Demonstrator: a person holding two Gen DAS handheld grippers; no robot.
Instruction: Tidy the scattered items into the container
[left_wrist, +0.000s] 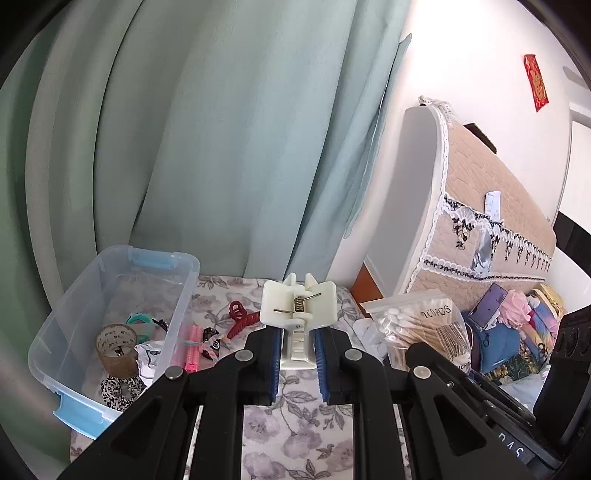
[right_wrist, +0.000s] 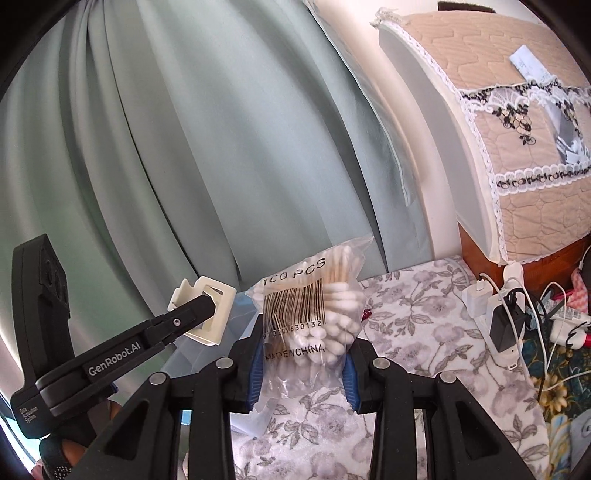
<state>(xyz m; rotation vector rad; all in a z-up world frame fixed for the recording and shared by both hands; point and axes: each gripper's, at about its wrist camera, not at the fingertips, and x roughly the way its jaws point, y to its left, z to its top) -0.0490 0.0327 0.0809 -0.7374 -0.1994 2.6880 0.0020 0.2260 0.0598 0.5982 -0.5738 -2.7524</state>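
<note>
My left gripper (left_wrist: 298, 363) is shut on a cream plastic spring clip (left_wrist: 298, 314) and holds it above the floral cloth, right of the clear storage box (left_wrist: 66, 328). The box holds a tape roll (left_wrist: 116, 349), a teal hair tie (left_wrist: 139, 320) and a leopard scrunchie (left_wrist: 120, 391). My right gripper (right_wrist: 304, 373) is shut on a clear bag of cotton swabs (right_wrist: 314, 317), lifted off the cloth. The bag also shows in the left wrist view (left_wrist: 424, 332). The left gripper with its clip (right_wrist: 207, 314) shows at the left of the right wrist view.
A red claw clip (left_wrist: 240, 319), a pink comb-like item (left_wrist: 192, 349) and a small braided hair tie (left_wrist: 212, 341) lie on the cloth beside the box. Chargers and cables (right_wrist: 506, 317) sit at the right. A lace-covered appliance (left_wrist: 491, 206) and green curtains (left_wrist: 203, 147) stand behind.
</note>
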